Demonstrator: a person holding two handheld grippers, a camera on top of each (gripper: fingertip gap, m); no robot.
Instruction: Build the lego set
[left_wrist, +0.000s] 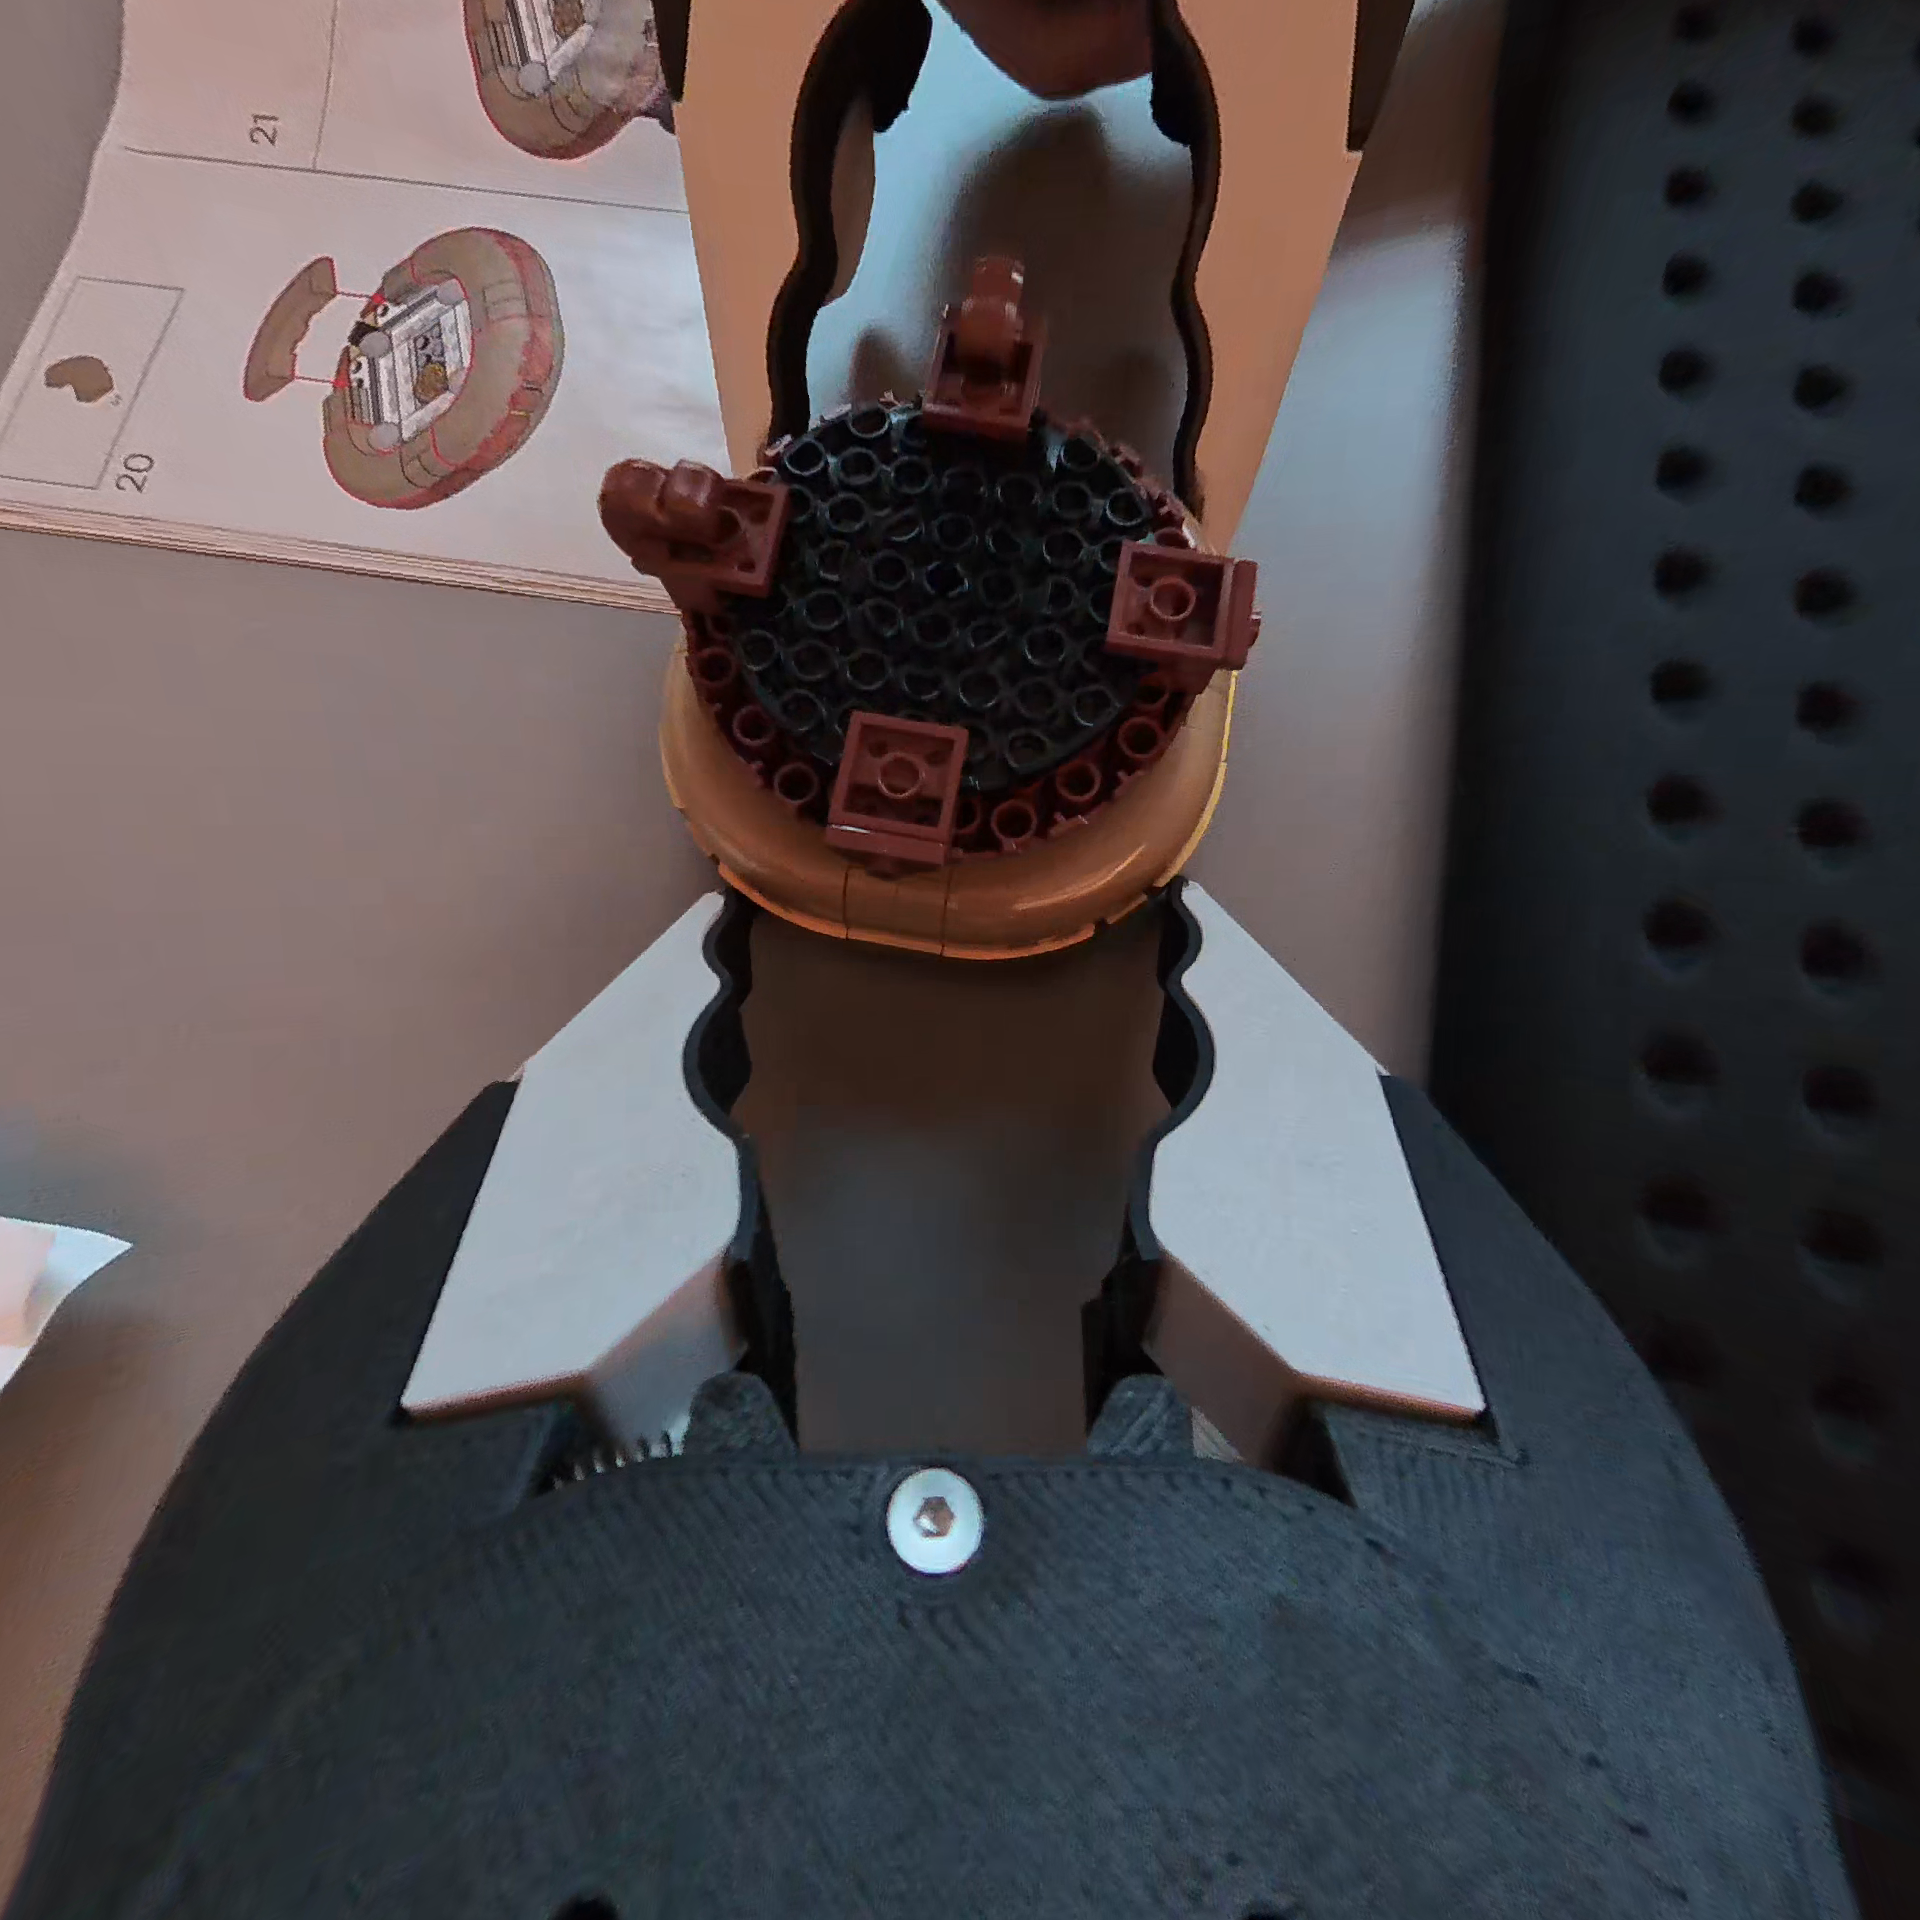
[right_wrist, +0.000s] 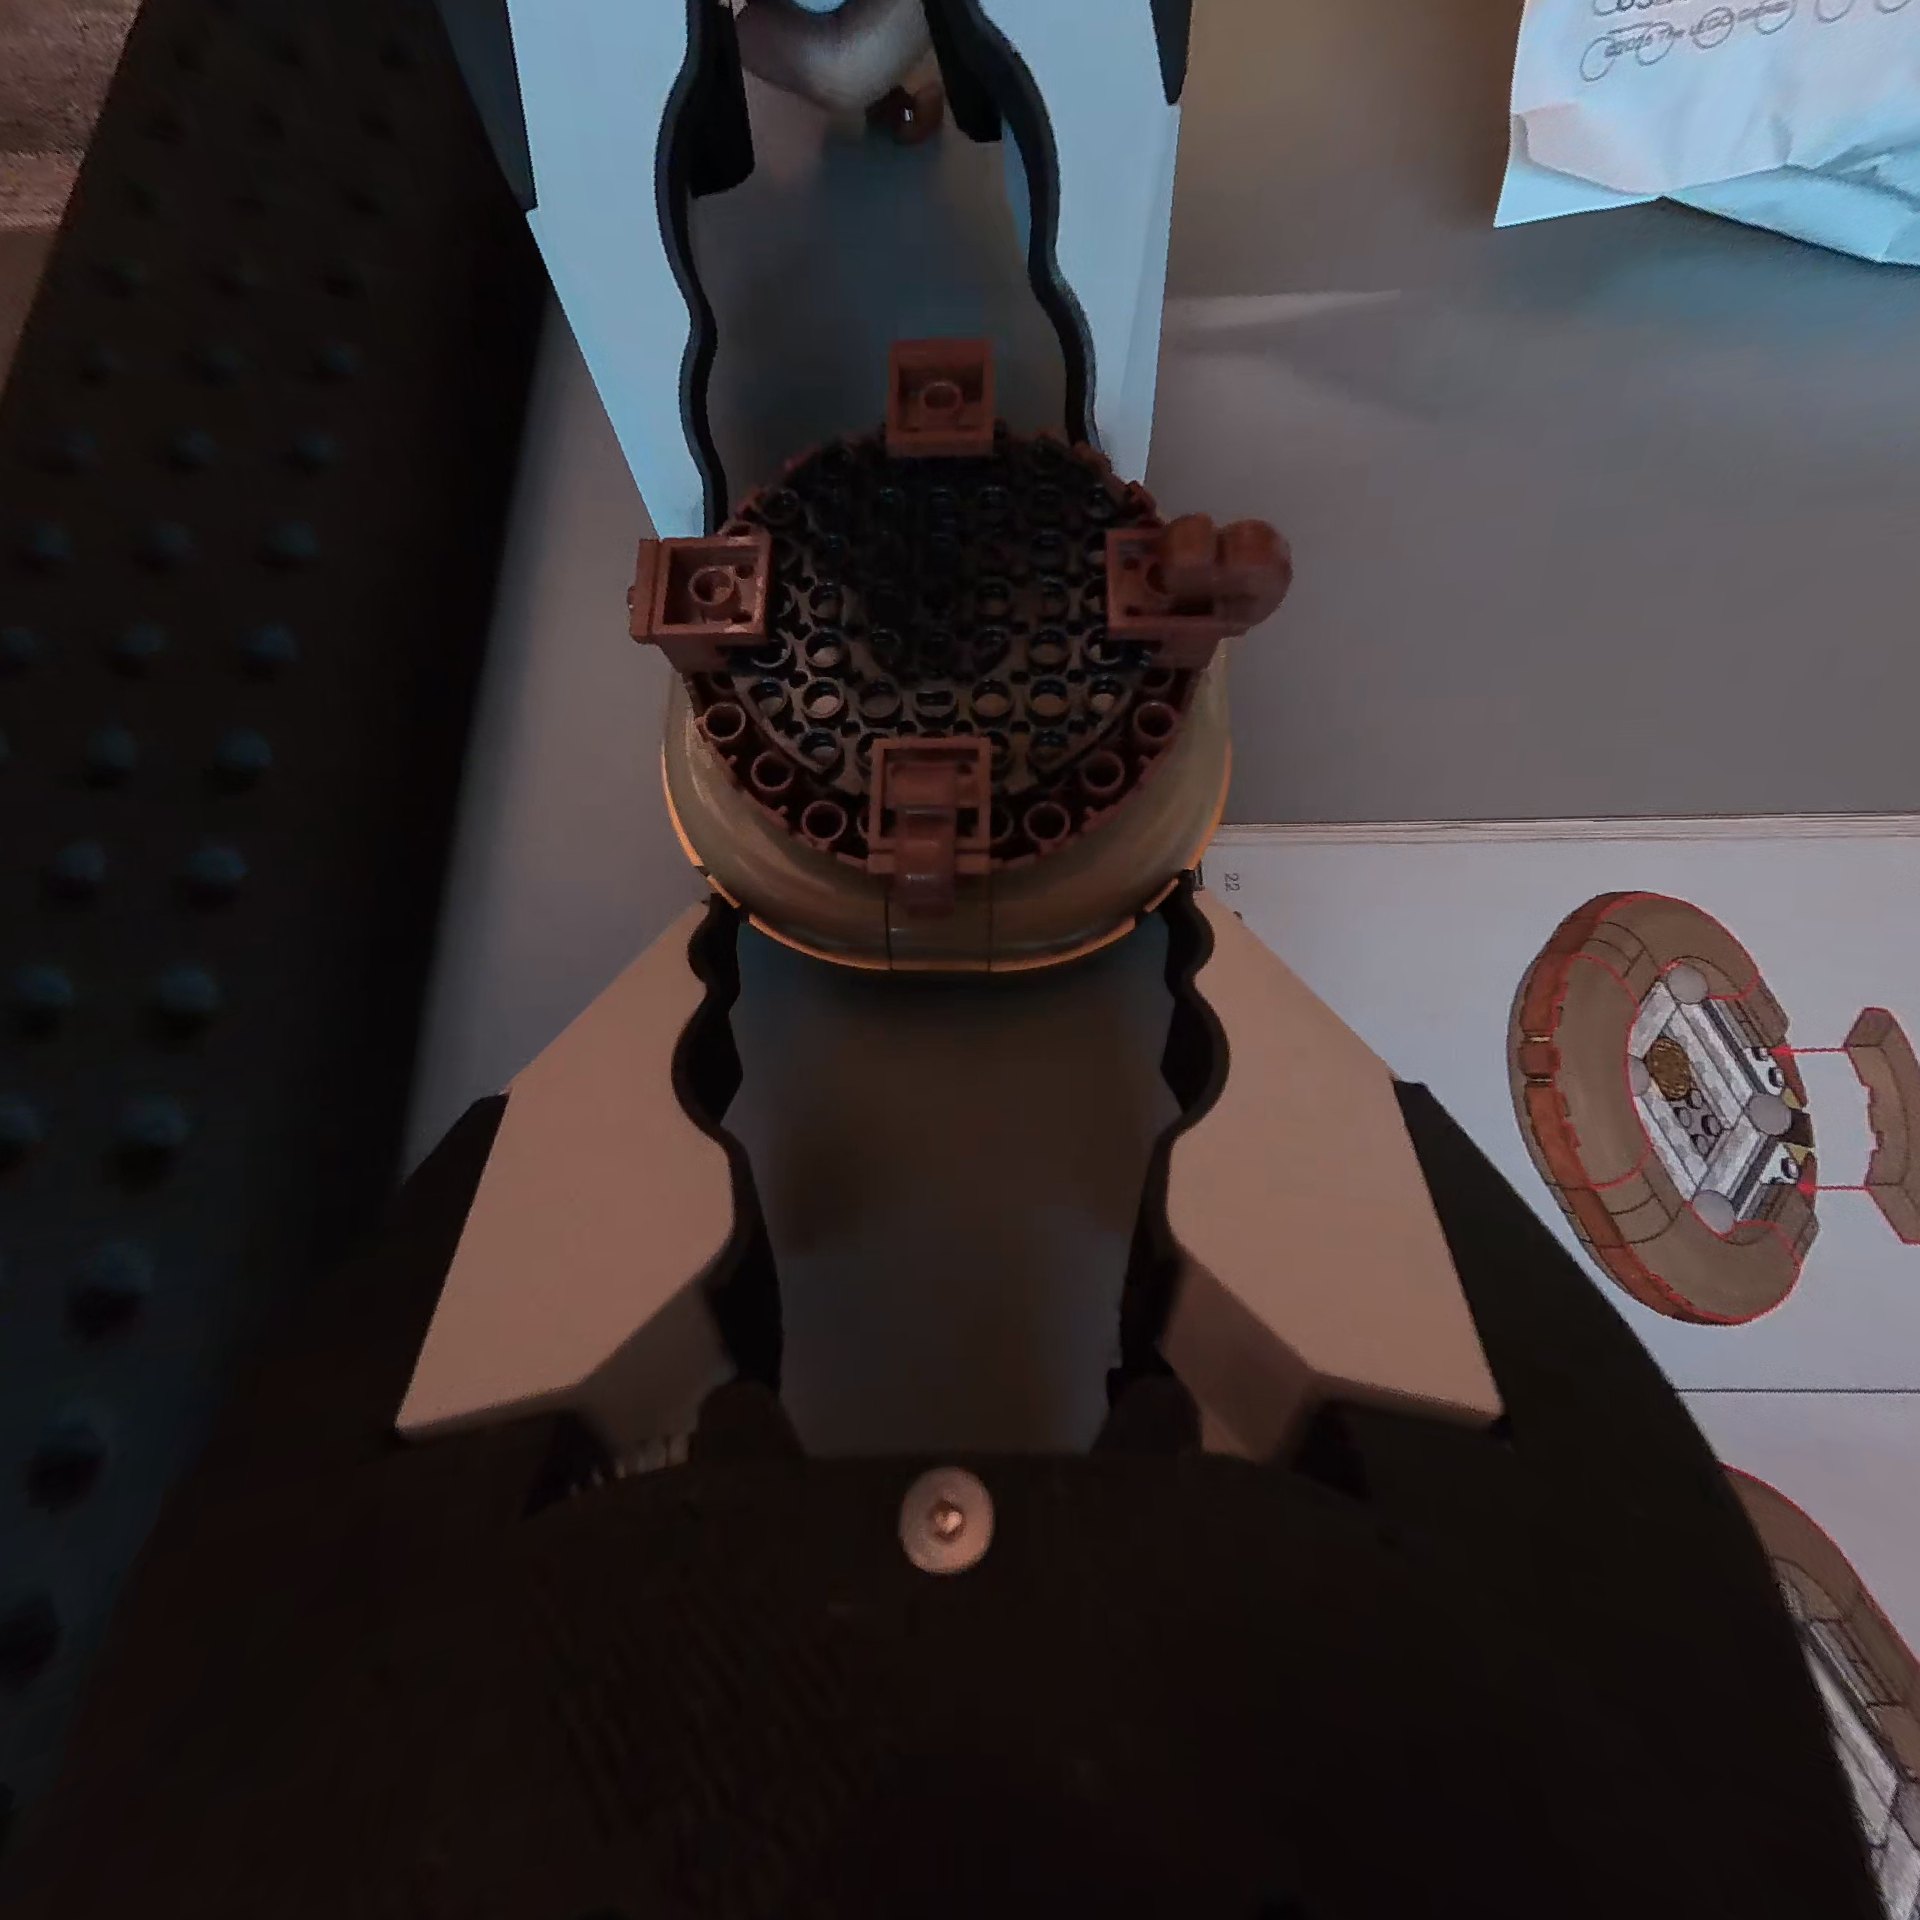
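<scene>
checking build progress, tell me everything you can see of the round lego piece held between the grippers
The round lego assembly is a plastic disc turned underside-up toward the cameras: a black centre of open tubes, a reddish-brown ring around it, and a smooth tan curved rim. Four reddish-brown square plates sit around its edge; two carry clip-like pieces. It is held above the grey table, gripped at opposite rims by the left hand-held gripper and the right hand-held gripper.

lego disc (left_wrist: 961, 623): black studded underside, tan rim | corner plates (left_wrist: 899, 781): reddish-brown | mat (left_wrist: 1714, 727): black, dotted
</scene>
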